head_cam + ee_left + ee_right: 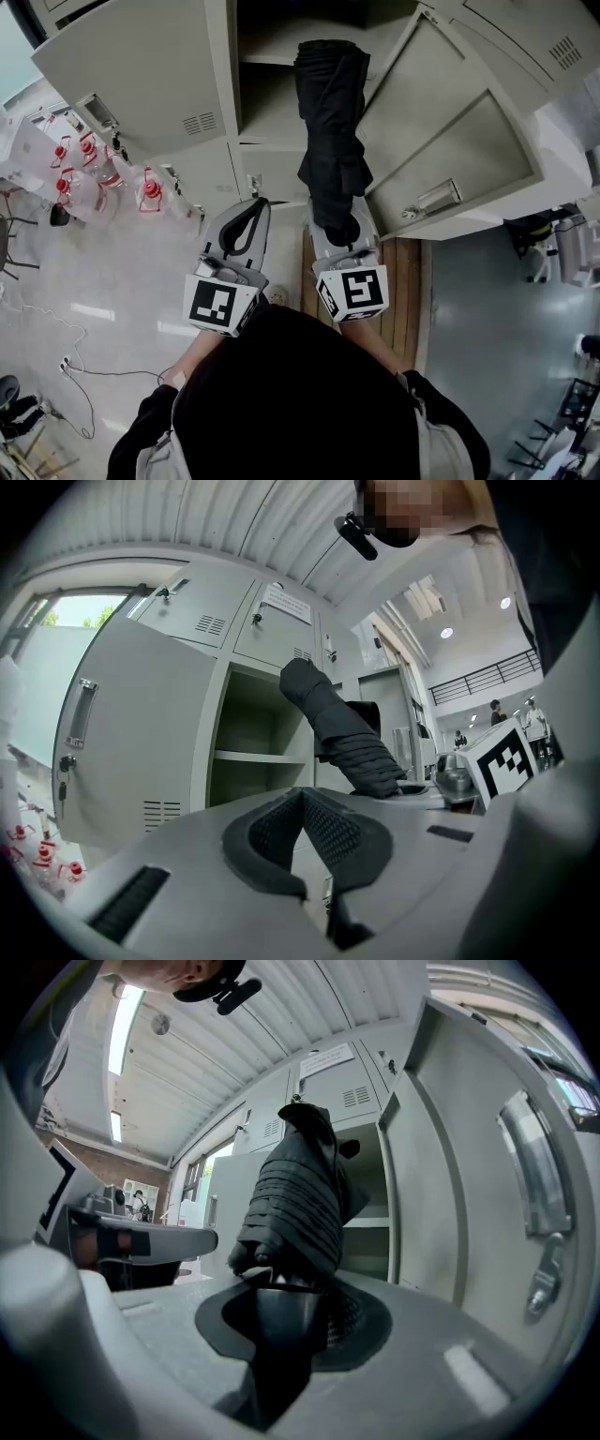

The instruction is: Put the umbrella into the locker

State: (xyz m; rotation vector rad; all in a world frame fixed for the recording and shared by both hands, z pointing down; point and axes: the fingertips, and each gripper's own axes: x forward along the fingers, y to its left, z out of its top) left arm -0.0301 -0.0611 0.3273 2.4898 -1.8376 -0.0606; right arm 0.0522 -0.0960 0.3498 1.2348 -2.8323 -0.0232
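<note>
A folded black umbrella (333, 122) juts forward from my right gripper (343, 236), which is shut on its handle. Its far end reaches the mouth of the open locker compartment (269, 98). In the right gripper view the umbrella (295, 1204) rises from the right gripper (284, 1299), with the dark handle pinched between the pads, and the locker's shelf (367, 1223) shows behind it. My left gripper (255, 204) hovers just left of the umbrella, jaws together on nothing. The left gripper view shows the left gripper (302, 799), the umbrella (347, 733) to its right and the locker shelf (253, 757).
The locker's doors stand swung out on both sides: left door (141, 66) and right door (450, 141) with a handle. Clear jugs with red caps (84, 178) stand on the floor at left. Cables (75, 366) trail lower left. A wooden board (403, 281) lies under the lockers.
</note>
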